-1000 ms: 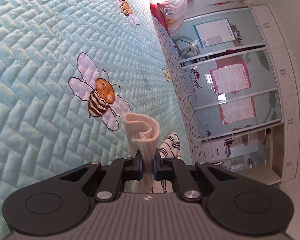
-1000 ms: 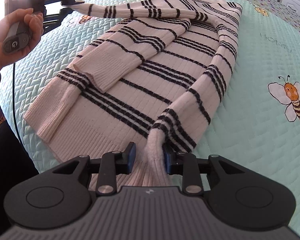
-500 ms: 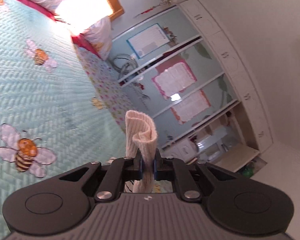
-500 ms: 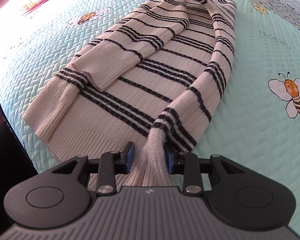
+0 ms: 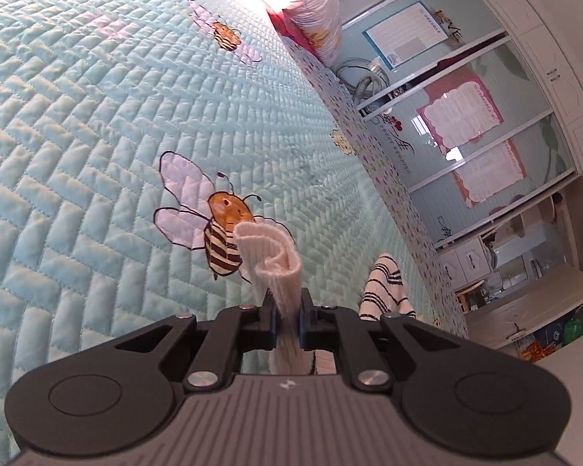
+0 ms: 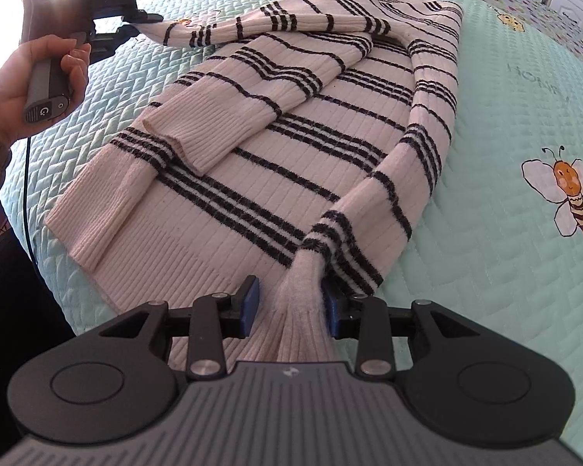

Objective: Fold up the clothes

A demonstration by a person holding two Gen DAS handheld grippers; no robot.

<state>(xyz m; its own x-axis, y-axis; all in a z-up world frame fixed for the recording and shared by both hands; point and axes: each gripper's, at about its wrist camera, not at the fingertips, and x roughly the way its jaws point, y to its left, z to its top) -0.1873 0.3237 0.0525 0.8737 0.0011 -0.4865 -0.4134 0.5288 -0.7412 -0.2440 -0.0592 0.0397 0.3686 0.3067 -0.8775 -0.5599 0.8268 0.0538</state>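
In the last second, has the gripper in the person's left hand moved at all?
Yes. The left gripper, shut on the sweater cuff, swung up out of the right wrist view, then came back down to the far-left side over the quilt.

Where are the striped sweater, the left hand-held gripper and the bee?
striped sweater (image 6: 291, 147), right wrist view, on its body.
left hand-held gripper (image 5: 287, 320), left wrist view, between its fingertips.
bee (image 6: 573, 190), right wrist view, on its body.

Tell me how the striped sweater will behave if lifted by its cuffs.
Probably floppy: the sweater sags between the left gripper and its body. Likely stretchy, since the ribbed cuff bunches between the fingers. The right gripper looks loose, so that cuff may slip.
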